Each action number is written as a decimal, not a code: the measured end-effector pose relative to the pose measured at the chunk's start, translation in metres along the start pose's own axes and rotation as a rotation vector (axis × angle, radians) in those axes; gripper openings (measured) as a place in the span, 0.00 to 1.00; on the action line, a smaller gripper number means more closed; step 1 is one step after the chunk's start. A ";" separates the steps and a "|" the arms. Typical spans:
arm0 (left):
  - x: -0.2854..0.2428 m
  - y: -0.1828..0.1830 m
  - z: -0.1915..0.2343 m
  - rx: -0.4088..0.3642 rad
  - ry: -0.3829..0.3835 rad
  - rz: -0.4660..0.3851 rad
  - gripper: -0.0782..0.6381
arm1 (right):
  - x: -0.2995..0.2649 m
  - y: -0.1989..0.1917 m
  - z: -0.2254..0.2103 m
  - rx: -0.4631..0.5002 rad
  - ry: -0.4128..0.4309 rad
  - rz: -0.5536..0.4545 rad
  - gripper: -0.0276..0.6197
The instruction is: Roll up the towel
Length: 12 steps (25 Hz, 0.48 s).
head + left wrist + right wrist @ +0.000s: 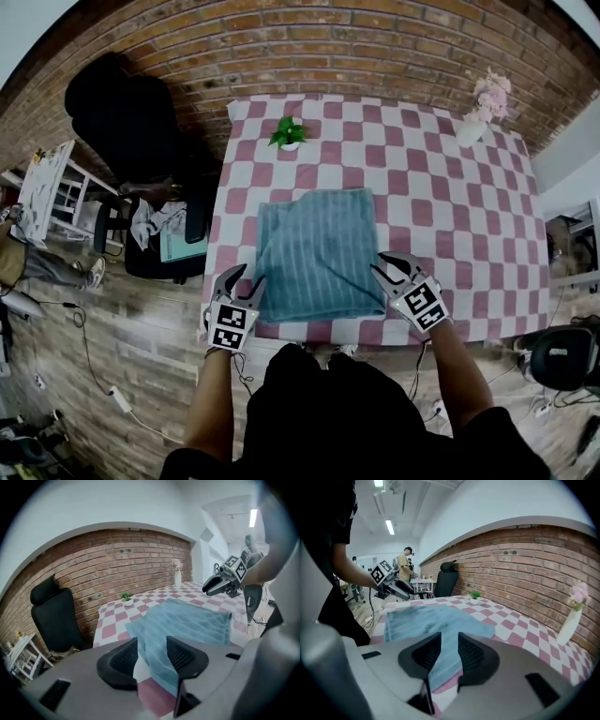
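A blue striped towel (317, 253) lies folded flat on the pink-and-white checked table (441, 216), its near edge close to the table's front edge. My left gripper (244, 278) hovers at the towel's near left corner, jaws apart, nothing clamped. My right gripper (391, 267) hovers at the near right corner, also parted and empty. In the left gripper view the towel (187, 625) shows beyond the open left gripper (152, 656), with the right gripper (225, 578) across it. In the right gripper view the towel (426, 618) lies past the open right gripper (449, 651).
A small potted plant (288, 134) stands at the table's far left, a white vase of pink flowers (483, 108) at the far right. A black office chair (122, 122) and a second chair (159, 234) sit left of the table. A brick wall runs behind.
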<state>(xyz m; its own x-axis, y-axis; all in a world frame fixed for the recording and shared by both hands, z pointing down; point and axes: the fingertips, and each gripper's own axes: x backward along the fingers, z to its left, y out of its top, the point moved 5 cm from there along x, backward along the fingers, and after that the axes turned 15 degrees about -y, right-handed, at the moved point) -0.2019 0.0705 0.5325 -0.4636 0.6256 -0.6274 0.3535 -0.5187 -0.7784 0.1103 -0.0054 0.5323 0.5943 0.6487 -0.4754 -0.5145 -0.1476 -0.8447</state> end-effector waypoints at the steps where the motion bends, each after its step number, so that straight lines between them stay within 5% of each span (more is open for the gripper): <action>1: -0.007 0.002 0.005 0.026 0.004 0.007 0.37 | -0.009 0.004 -0.004 0.023 0.010 0.006 0.20; 6: -0.048 0.000 0.027 0.160 -0.041 0.047 0.37 | -0.053 0.031 -0.016 0.118 0.055 0.037 0.21; 12: -0.077 0.004 0.050 0.212 -0.100 0.042 0.34 | -0.106 0.061 -0.010 0.246 0.103 0.117 0.25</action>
<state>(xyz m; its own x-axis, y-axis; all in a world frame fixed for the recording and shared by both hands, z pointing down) -0.2061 -0.0088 0.5787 -0.5344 0.5454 -0.6457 0.2007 -0.6602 -0.7237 0.0223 -0.0902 0.5290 0.5752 0.5569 -0.5992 -0.7103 -0.0233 -0.7035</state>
